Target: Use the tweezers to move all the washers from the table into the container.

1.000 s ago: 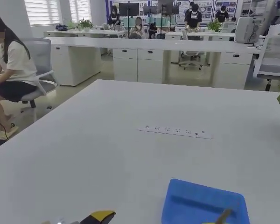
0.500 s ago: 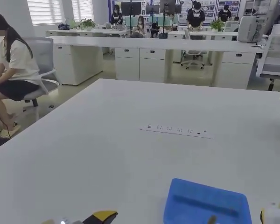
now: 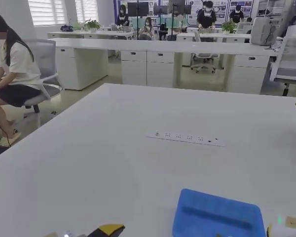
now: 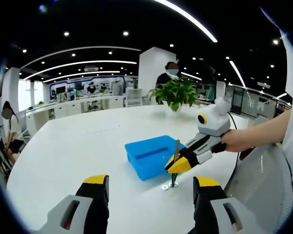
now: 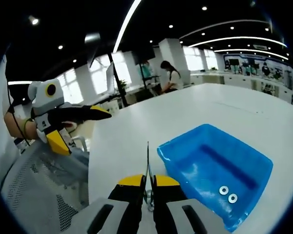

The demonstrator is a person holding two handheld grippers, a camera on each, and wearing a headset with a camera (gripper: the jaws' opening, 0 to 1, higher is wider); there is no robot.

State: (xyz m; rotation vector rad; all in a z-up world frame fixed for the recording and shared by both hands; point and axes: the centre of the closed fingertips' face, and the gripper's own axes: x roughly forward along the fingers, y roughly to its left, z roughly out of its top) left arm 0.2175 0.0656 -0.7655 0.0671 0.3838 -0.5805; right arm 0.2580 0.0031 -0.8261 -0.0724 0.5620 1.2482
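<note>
Washers (image 5: 224, 189): two in the blue container (image 5: 205, 156), one loose on the table (image 4: 78, 156).
Your right gripper (image 5: 147, 181) is clenched on the tweezers (image 5: 148, 157), which stand upright just beside the container's near corner. In your left gripper view, the loose washer (image 4: 164, 186) lies just beside the tweezers' tip. Your left gripper (image 4: 151, 184) hangs over the table nearby, jaws spread wide and holding nothing.

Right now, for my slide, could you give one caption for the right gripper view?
Right gripper, tongs shut on the tweezers, beside the blue container holding two washers.
</note>
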